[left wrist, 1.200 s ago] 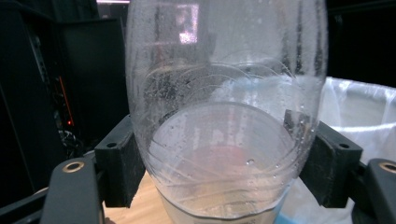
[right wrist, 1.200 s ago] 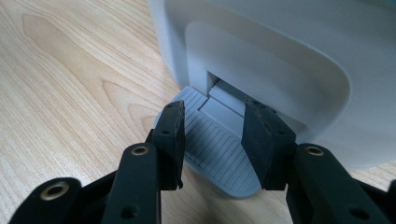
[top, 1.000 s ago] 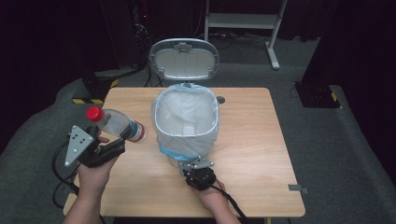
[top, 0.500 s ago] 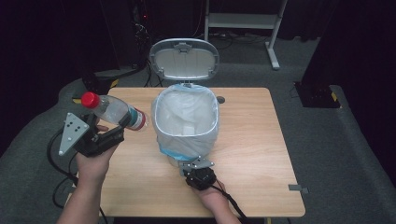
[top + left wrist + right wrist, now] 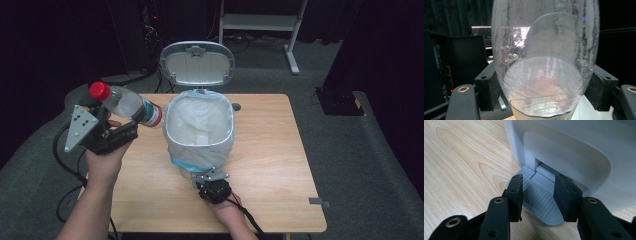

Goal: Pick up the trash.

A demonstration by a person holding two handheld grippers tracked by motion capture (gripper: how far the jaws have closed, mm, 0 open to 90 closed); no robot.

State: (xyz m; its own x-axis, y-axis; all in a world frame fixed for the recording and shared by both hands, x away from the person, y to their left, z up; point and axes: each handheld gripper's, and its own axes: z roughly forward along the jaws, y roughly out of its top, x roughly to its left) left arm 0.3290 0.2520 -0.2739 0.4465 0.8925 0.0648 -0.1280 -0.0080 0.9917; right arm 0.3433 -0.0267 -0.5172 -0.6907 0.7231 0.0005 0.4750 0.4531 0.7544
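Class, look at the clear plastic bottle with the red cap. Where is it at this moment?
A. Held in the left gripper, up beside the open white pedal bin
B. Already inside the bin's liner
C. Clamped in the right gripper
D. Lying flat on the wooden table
A: the high view shows the clear plastic bottle with the red cap clamped in the left gripper, raised beside the open white pedal bin.

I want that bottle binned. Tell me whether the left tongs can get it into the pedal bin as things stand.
Probably yes: the left tongs hold the plastic bottle beside the pedal bin, whose lid stands open and whose lined mouth looks clear.
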